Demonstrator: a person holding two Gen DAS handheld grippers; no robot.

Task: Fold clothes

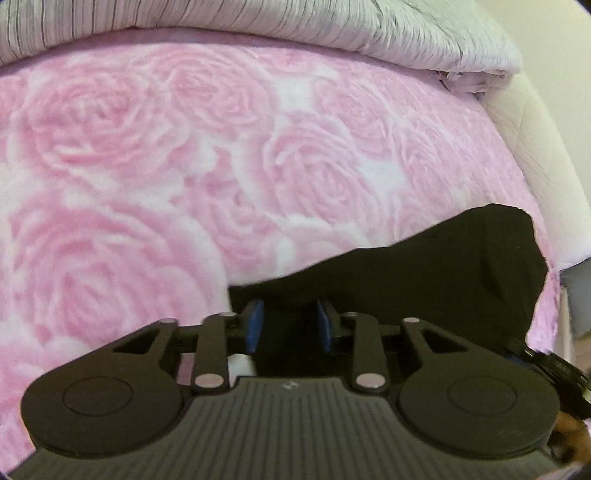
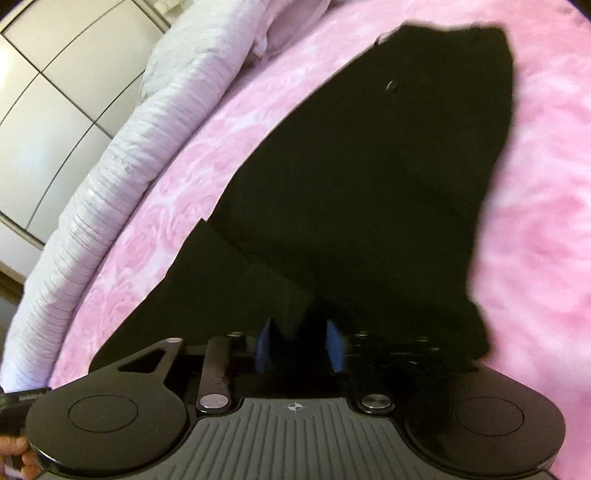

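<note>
A black garment point(image 2: 369, 166) lies stretched across the bed and reaches from my right gripper point(image 2: 301, 345) to the far top of the right wrist view. A small metal stud point(image 2: 390, 85) shows near its far end. Dark cloth fills the gap between the blue pads point(image 2: 337, 347), so the right gripper is shut on a fold of it. In the left wrist view a lifted corner of the black garment point(image 1: 424, 266) rises over my left gripper point(image 1: 290, 325). Its blue pads point(image 1: 255, 325) pinch a bunch of the cloth.
A pink rose-patterned blanket point(image 1: 147, 184) covers the bed. A striped pale quilt point(image 1: 258, 22) lies bunched along its far edge, and the same quilt point(image 2: 110, 166) runs along the left. White panelled doors point(image 2: 55, 74) stand beyond. A white padded bed edge point(image 1: 535, 147) is at right.
</note>
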